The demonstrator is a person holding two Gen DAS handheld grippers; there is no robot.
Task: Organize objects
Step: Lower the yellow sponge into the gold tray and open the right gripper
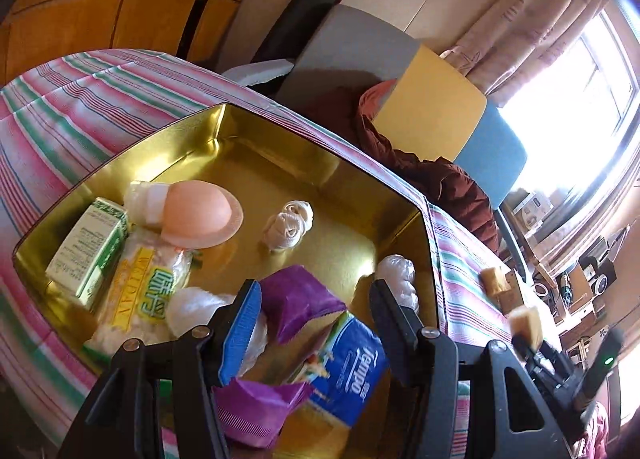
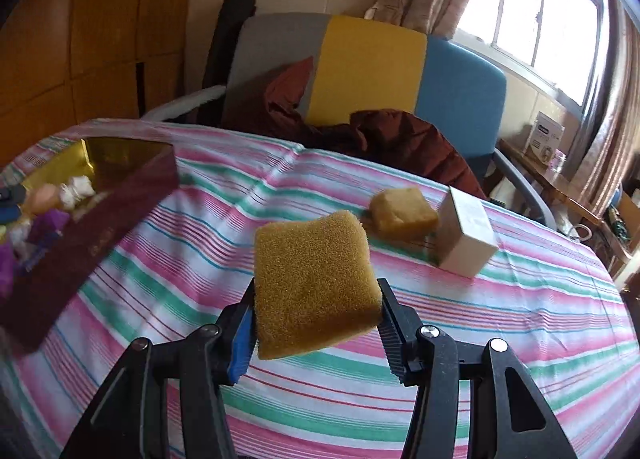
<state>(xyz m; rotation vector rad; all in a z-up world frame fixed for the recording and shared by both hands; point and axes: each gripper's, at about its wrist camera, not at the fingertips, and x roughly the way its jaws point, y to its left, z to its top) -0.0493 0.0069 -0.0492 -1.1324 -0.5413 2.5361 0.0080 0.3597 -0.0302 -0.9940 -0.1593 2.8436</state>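
Left hand-held gripper (image 1: 316, 299): its two black fingers stand apart and hold nothing. It hangs over the near end of the tin. A purple snack bag and a blue tissue pack lie under the gap, but the pads do not press on them.
Right hand-held gripper (image 2: 316, 311): it is squeezed onto a yellow-brown square sponge (image 2: 314, 283). The sponge is up in the air, above the striped cloth, and sticks out past the fingertips.
Gold metal tin with dark red sides (image 1: 224, 127): it sits on the bench, to the left of the right hand-held gripper. It is open at the top.
Inside the tin: a green and white carton (image 1: 90, 245), a clear snack bag with yellow print (image 1: 140, 283), a pink round cap (image 1: 202, 215), a knotted white cord (image 1: 290, 225), a purple crinkly snack bag (image 1: 298, 301), a blue tissue pack (image 1: 352, 371) and a white plastic twist (image 1: 398, 279) by the right wall.
Bench (image 2: 480, 339): it wears a cloth with pink, green and white stripes.
Second yellow-brown sponge (image 2: 402, 213): it lies on the cloth, far from the tin, just beside a small white box.
Small white box (image 2: 466, 237): it stands on the cloth, to the right of that sponge.
Behind the bench: a chair with grey, yellow and blue panels (image 2: 368, 67), with a dark red jacket (image 2: 400, 135) heaped on it.
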